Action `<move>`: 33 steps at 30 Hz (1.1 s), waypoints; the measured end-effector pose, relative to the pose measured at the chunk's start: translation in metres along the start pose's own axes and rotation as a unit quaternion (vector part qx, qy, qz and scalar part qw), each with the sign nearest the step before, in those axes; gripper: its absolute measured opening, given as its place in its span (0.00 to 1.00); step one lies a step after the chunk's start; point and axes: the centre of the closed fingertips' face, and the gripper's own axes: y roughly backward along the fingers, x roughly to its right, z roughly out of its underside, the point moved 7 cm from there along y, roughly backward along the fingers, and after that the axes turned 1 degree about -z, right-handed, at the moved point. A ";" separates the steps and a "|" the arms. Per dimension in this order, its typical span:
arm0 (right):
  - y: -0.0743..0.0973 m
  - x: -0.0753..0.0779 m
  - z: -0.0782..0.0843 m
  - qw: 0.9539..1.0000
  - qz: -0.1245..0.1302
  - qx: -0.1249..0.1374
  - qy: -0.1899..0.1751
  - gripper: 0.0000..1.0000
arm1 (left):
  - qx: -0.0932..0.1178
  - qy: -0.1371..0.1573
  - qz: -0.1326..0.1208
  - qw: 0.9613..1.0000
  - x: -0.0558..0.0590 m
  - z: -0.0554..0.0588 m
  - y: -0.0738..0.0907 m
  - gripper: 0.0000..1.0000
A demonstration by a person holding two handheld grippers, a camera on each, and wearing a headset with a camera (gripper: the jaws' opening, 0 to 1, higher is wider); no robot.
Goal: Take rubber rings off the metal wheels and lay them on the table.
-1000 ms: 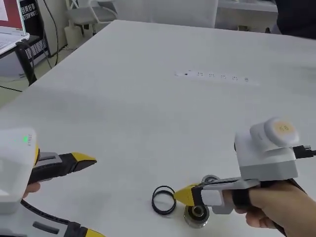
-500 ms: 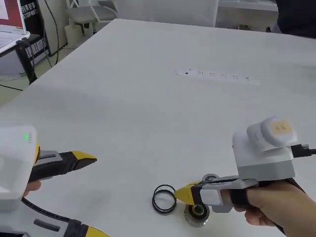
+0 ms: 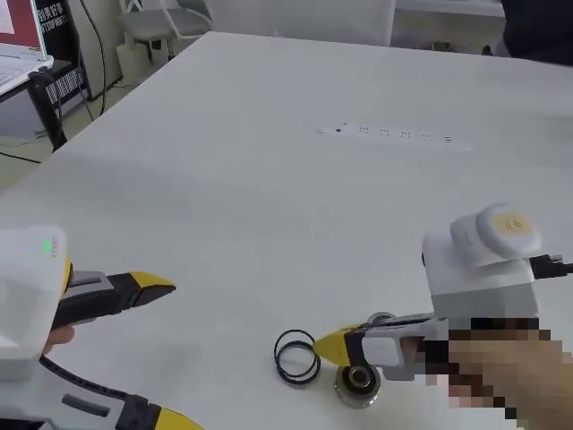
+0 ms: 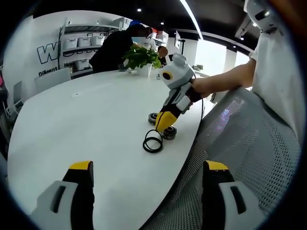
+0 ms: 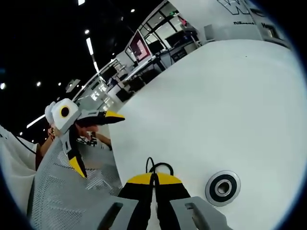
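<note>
Two black rubber rings (image 3: 296, 356) lie overlapped on the white table (image 3: 269, 206), near its front edge. My right gripper (image 3: 328, 346) is shut, its yellow tips pinching the right edge of one ring (image 5: 161, 166). A bare metal wheel (image 3: 358, 381) stands just right of the rings, under the gripper, and a second wheel (image 3: 380, 319) peeks out behind it. In the left gripper view the rings (image 4: 153, 142) and both wheels (image 4: 169, 132) sit ahead. My left gripper (image 3: 175, 354) hangs open and holds nothing, well left of the rings.
A white power strip (image 3: 394, 138) lies flat farther back on the table. Chairs (image 3: 161, 27) and a desk with a monitor (image 3: 18, 36) stand beyond the far left edge. A mesh chair (image 4: 230, 143) is close to the table's near edge.
</note>
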 end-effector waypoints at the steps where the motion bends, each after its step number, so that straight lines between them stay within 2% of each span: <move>1: 0.000 0.000 0.000 1.000 0.001 -0.001 0.001 0.00 | 0.000 0.000 0.000 1.000 0.000 0.000 0.000 0.93; 20: -0.002 0.000 0.001 1.000 0.000 -0.005 0.002 0.00 | 0.000 0.001 0.000 1.000 0.001 0.000 0.001 0.93; 33: -0.003 0.003 0.004 1.000 0.013 -0.012 0.004 0.00 | -0.002 0.000 0.001 1.000 0.002 0.001 0.001 0.92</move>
